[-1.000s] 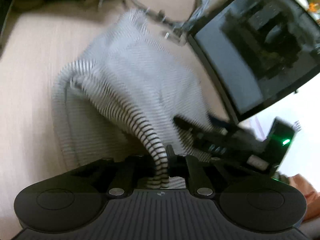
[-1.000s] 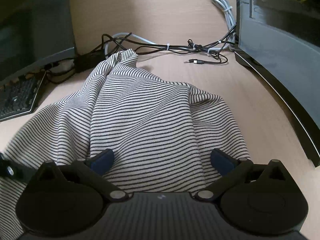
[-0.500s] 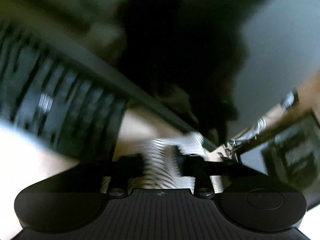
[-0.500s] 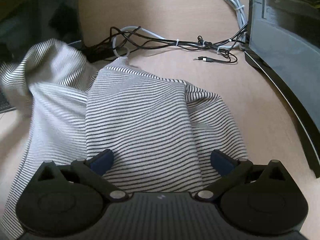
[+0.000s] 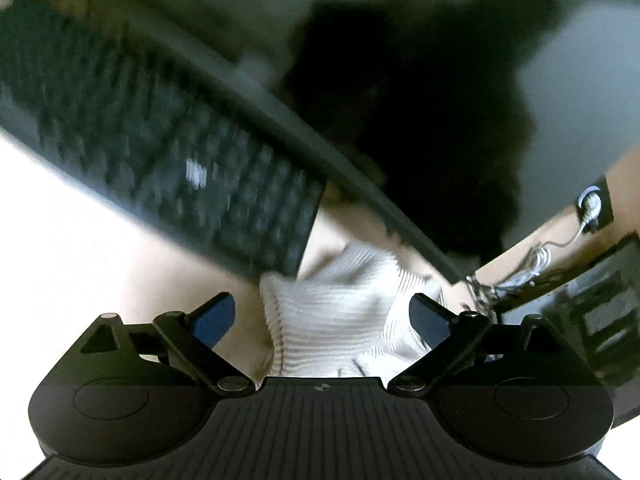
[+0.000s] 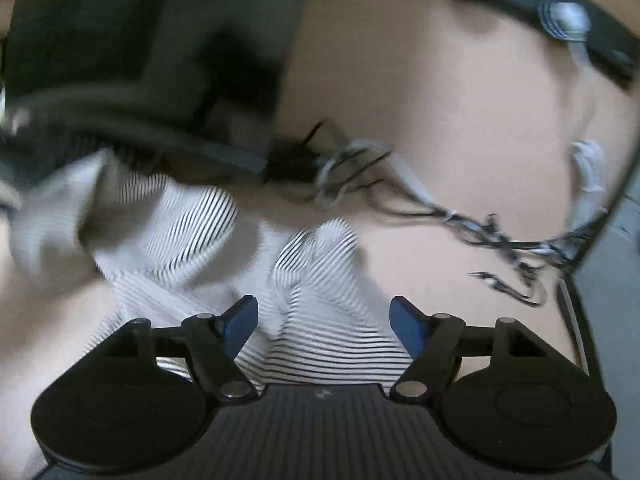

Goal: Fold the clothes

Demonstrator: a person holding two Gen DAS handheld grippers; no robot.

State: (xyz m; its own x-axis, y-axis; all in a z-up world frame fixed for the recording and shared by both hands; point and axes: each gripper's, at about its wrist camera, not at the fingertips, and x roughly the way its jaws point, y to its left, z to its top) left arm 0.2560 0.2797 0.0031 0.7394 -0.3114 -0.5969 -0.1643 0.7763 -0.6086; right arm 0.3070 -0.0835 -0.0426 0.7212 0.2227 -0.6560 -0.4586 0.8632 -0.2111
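A black-and-white striped garment (image 6: 312, 312) lies rumpled on the light wooden desk (image 6: 440, 120). In the left wrist view a bunched part of it (image 5: 340, 312) sits between the spread fingers. My left gripper (image 5: 322, 316) is open, with the cloth loose between its blue pads. My right gripper (image 6: 324, 320) is open just above the striped cloth, holding nothing. Both views are blurred by motion.
A black keyboard (image 5: 160, 160) lies to the left of the garment. A dark monitor (image 6: 140, 40) stands behind it. A tangle of black and white cables (image 6: 460, 216) runs across the desk to the right, toward a dark computer case (image 6: 612, 280).
My left gripper, shut on a striped sleeve before, has swung toward the keyboard and opened, letting the cloth go. My right gripper stayed open and tilted toward the far left.
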